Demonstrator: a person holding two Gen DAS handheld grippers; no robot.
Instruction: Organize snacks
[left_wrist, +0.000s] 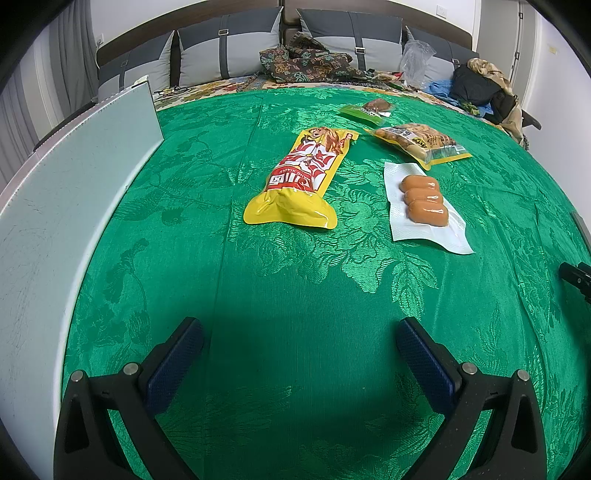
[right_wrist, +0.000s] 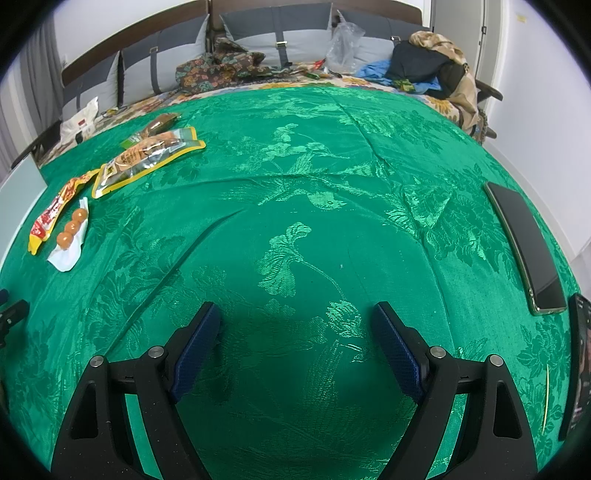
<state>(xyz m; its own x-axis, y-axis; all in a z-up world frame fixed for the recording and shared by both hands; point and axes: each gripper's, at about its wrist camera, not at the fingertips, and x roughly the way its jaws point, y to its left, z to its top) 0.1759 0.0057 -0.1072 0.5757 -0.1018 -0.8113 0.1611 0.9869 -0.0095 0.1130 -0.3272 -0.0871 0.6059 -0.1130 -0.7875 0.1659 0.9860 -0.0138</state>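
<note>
Nearest the lens: left gripper (left_wrist: 300, 332) hanging low over bare green tablecloth (left_wrist: 258, 277), fingers spread wide, nothing between them; right gripper (right_wrist: 295, 314) likewise released and empty above the same cloth

Further out in the left view, four snack packs in a loose cluster right of centre, none yet gathered:
- long yellow-and-red pouch (left_wrist: 303, 177), lying flat and lengthwise
- clear vacuum pack of three small sausages (left_wrist: 423, 201), just beside it to the right
- yellow-edged bag of pale snacks (left_wrist: 419, 142), behind the sausages
- small green packet with a brown item (left_wrist: 369, 109), farthest back

Flat white panel (left_wrist: 66, 206) along the left edge, probably a box wall or bin side; cannot tell which

Dark phone (right_wrist: 524, 247) at the right edge of the cloth, well apart from the snacks

Both claws pre-opened and held back, likely to leave a clean approach; left one better placed, with the yellow pouch almost straight ahead
</note>
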